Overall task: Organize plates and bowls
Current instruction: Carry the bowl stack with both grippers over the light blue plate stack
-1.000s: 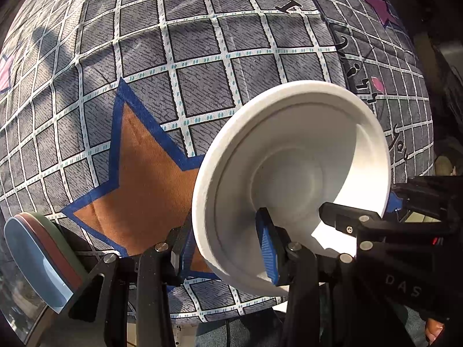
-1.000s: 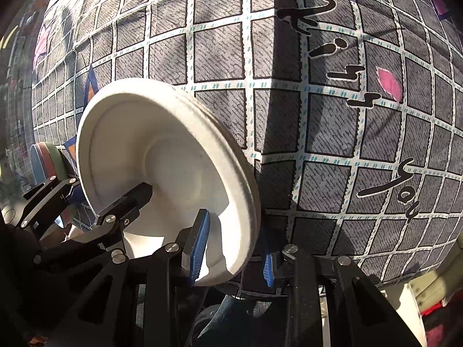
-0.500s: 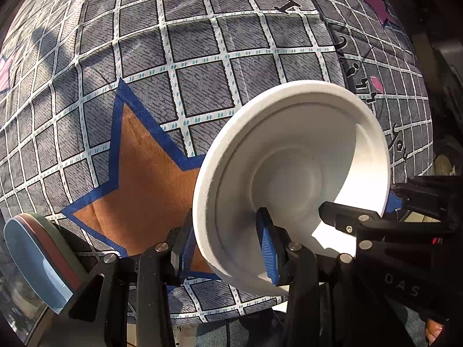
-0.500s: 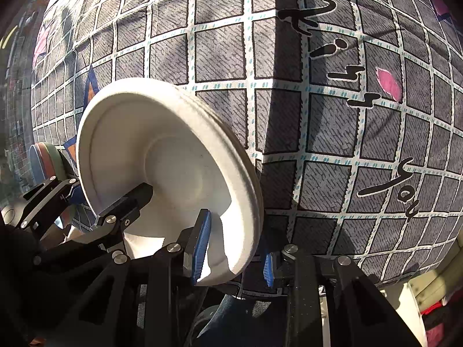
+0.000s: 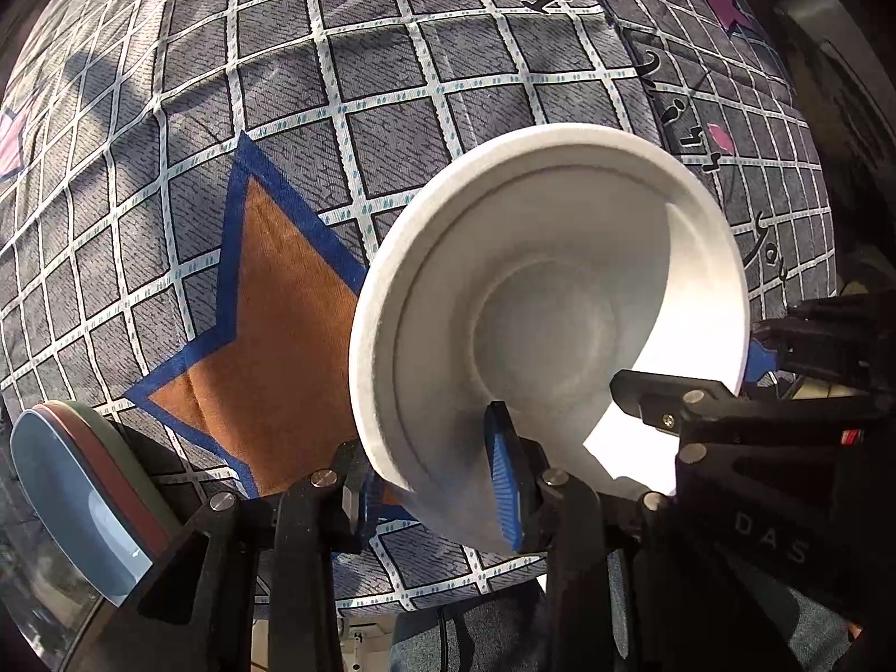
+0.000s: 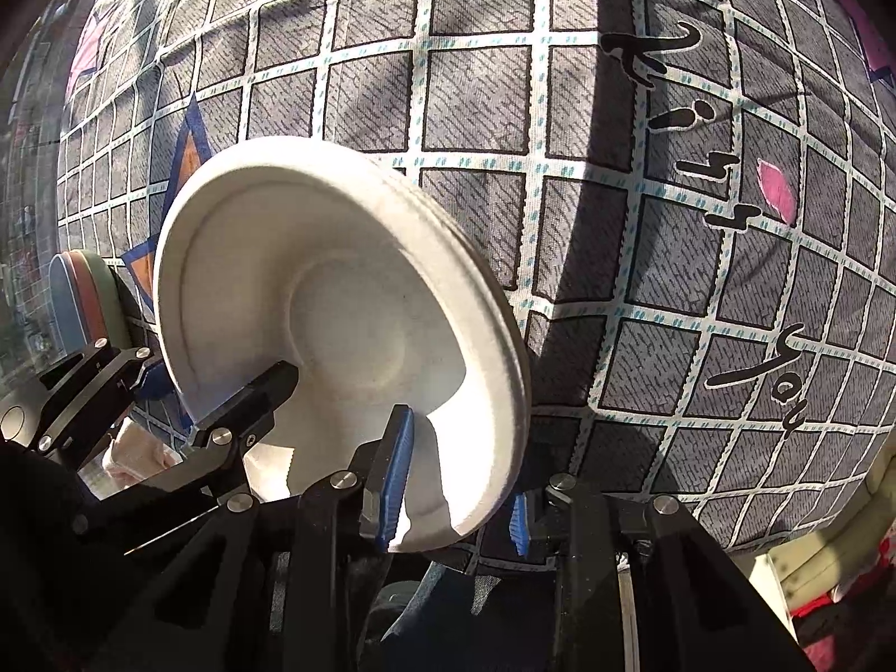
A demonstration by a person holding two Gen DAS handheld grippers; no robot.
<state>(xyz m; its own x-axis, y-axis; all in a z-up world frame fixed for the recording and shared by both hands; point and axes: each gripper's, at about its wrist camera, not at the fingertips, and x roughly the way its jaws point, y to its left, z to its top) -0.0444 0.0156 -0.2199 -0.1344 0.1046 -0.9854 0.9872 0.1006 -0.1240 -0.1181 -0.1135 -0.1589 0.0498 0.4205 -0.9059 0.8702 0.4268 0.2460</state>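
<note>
Covering the desk from edge to edge is a grey quilted cloth with a white grid (image 5: 392, 56), printed with an orange star outlined in blue (image 5: 269, 325), black script lettering (image 6: 700, 179) and small pink shapes. At 8 o'clock in the left wrist view a stack of rounded plates in blue, rust and grey-green (image 5: 84, 498) stands on edge, tilted, apart from both tools; the right wrist view shows the same stack at 9 o'clock (image 6: 78, 302).

A white moulded-pulp bowl with a wide flanged rim (image 5: 549, 302) is held off the cloth, tipped so its hollow faces the cameras. The left gripper (image 5: 437, 493) has its jaws closed on the rim at about 6 o'clock of the bowl, one blue-padded finger (image 5: 504, 481) inside the hollow and the other behind the wall. The right gripper (image 6: 459, 498) grips the same bowl (image 6: 336, 325) likewise at its lower edge, one blue pad (image 6: 395, 476) inside, the other outside the flange. Each tool's black linkage reaches across the other's view: the right gripper enters at 3 o'clock in the left view, the left gripper at 8 o'clock in the right view, partly masking the bowl's lower interior.
</note>
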